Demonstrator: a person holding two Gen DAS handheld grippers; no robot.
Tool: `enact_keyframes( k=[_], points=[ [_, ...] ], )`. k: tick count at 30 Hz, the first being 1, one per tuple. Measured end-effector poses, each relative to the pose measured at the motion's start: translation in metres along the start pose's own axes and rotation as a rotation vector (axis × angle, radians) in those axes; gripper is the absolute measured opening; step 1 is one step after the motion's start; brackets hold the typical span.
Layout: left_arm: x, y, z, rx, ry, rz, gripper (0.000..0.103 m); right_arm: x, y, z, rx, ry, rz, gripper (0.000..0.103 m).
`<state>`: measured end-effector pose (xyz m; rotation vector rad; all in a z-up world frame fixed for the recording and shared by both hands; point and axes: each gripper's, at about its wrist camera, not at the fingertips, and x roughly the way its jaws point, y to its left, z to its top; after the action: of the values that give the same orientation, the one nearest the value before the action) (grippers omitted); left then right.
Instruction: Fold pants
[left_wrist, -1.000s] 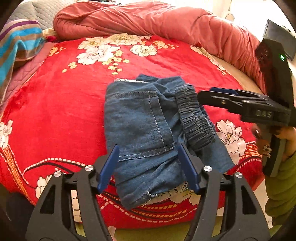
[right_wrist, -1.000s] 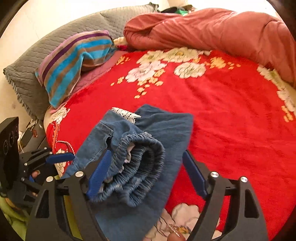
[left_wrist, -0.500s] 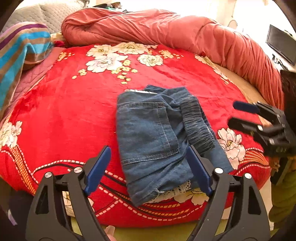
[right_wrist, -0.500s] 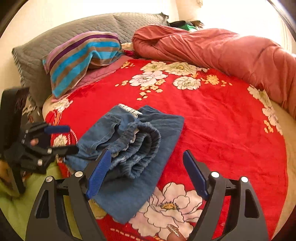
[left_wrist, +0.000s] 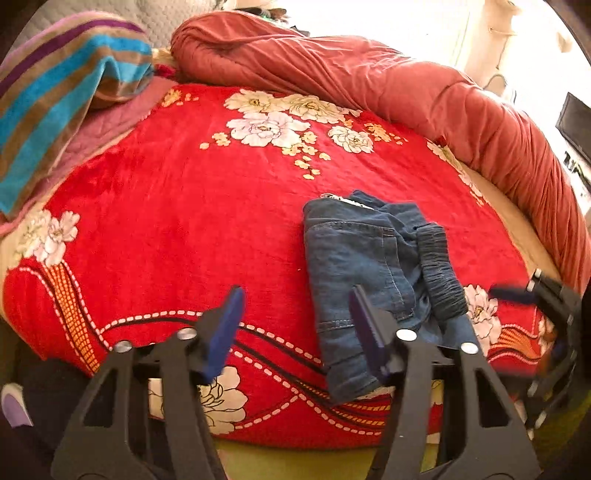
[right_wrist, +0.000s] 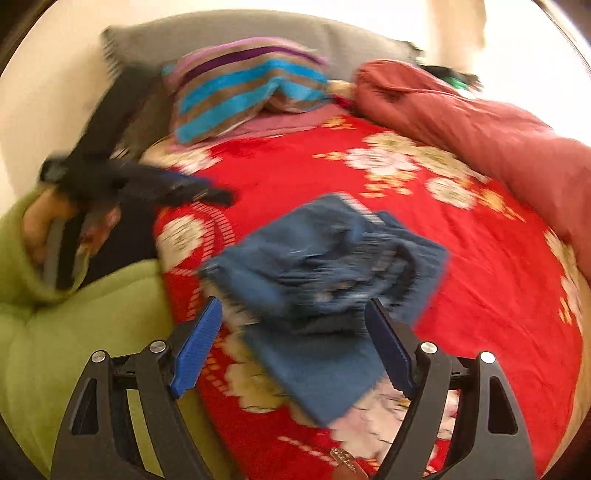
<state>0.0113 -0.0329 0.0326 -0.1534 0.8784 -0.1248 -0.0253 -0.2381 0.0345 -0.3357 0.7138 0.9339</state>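
Denim pants (right_wrist: 325, 266) blurred; folds indistinct.

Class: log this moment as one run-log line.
pants: folded on bed | left gripper: open, closing, empty | right gripper: open, closing, empty

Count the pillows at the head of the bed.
2. A grey quilted pillow leans against the wall, and a striped pillow rests in front of it. The rolled quilt may hide more.
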Motion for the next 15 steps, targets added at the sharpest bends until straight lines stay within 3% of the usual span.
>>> enact_keyframes(
  k=[1,2,5,12,14,15],
  points=[
    [0.002,0.001,0.002,-0.004,0.014,-0.020,0.036,0.004,0.005,0.003,-0.019,0.006,0.015,0.054],
    [0.005,0.000,0.004,-0.008,0.026,-0.038,0.035,0.008,0.011,0.005,-0.041,0.011,0.025,0.049],
    [0.017,-0.007,0.009,0.001,0.067,-0.082,0.035,0.024,0.025,0.013,-0.124,0.022,0.016,0.049],
    [0.063,-0.023,0.025,0.050,0.169,-0.086,0.034,0.066,0.036,0.020,-0.267,0.103,-0.012,0.046],
    [0.076,-0.025,0.027,0.059,0.195,-0.073,0.034,0.076,0.033,0.018,-0.253,0.144,-0.004,0.026],
    [0.083,-0.026,0.028,0.070,0.205,-0.063,0.034,0.077,0.031,0.019,-0.238,0.141,0.026,0.022]
  ],
)
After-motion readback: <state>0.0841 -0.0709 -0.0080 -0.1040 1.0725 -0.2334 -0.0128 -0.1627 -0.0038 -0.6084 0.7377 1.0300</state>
